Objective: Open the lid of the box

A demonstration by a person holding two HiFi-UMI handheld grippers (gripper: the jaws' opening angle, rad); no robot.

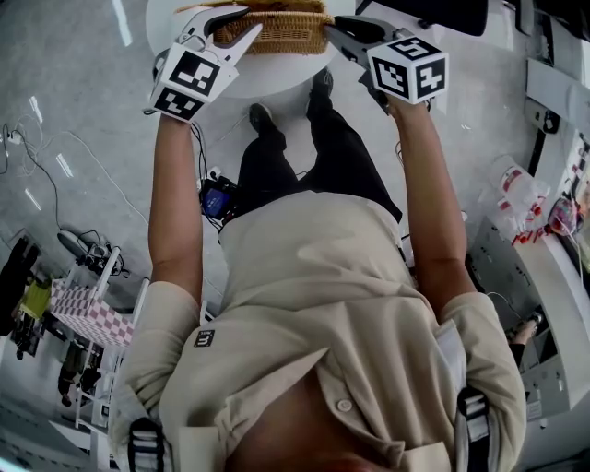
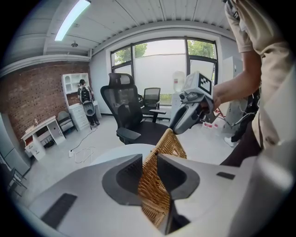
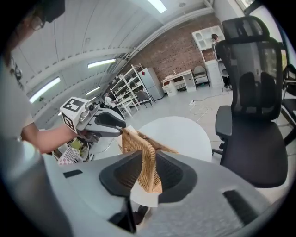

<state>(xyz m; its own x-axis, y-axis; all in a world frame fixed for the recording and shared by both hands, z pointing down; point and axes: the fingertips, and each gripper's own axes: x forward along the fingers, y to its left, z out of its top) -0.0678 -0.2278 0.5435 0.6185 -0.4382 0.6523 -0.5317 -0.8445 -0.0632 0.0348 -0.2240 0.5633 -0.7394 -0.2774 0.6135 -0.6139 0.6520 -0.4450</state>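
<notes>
A woven wicker box (image 1: 277,28) stands on a round white table (image 1: 267,78) at the top of the head view. My left gripper (image 1: 235,23) is at its left end and my right gripper (image 1: 336,32) at its right end. In the left gripper view the jaws (image 2: 149,159) pinch a wicker edge (image 2: 155,185) that fills the gap between the pads. In the right gripper view the jaws (image 3: 147,159) straddle the wicker wall (image 3: 148,171) with some room beside it. A thin wicker lid (image 3: 157,144) lies slanted over the rim.
A black office chair (image 3: 252,139) stands beyond the table (image 3: 185,134); it also shows in the left gripper view (image 2: 125,111). Cables and a checkered stand (image 1: 92,313) sit on the floor at the left. White benches (image 1: 553,258) run along the right. The person's legs (image 1: 313,157) are against the table.
</notes>
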